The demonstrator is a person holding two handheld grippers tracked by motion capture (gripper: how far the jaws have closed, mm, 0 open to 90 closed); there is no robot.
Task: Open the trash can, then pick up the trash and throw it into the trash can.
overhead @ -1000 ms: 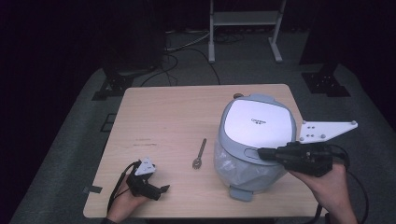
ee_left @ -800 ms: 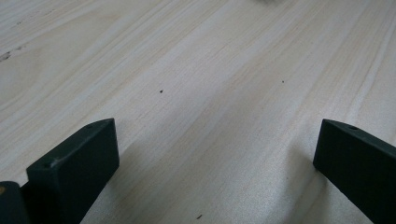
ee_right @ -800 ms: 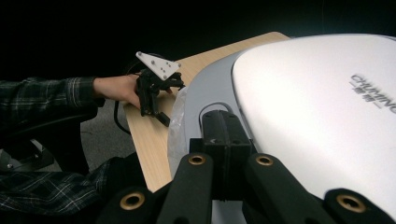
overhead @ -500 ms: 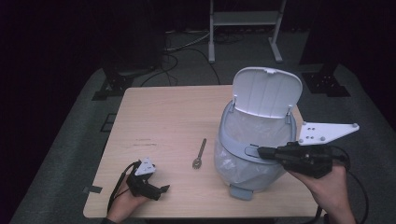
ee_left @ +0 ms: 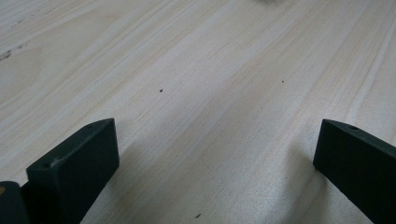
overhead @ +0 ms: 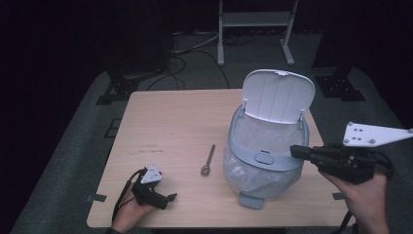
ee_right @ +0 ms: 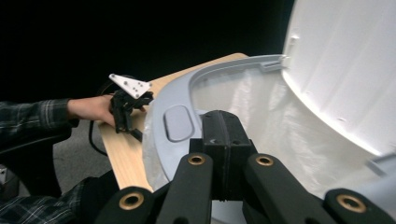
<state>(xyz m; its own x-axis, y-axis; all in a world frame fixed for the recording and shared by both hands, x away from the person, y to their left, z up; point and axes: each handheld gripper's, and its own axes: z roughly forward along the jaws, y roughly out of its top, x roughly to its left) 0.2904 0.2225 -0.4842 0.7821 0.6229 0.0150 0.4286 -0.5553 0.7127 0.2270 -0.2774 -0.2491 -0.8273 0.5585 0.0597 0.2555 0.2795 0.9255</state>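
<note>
A grey-blue bin [overhead: 253,170] lined with a clear bag stands at the table's right half, its white lid [overhead: 277,95] raised upright at the back. My right gripper [overhead: 293,151] is shut with nothing in it, its tip just off the bin's right rim. In the right gripper view the closed jaws [ee_right: 225,125] point over the rim [ee_right: 161,135], beside the oval push button [ee_right: 176,122]. My left gripper [overhead: 169,198] rests on the table at the near left, jaws wide open [ee_left: 217,154] over bare wood. A metal spoon [overhead: 208,161] lies left of the bin.
The wooden table [overhead: 170,122] has free room across its left and far parts. A bin foot pedal [overhead: 251,200] sticks out near the front edge. Dark floor, cables and a metal stand [overhead: 255,29] lie beyond the table.
The bin's lid has swung from shut to fully upright. My right gripper has drawn back to the right, away from the button on the rim. The left gripper has stayed put.
</note>
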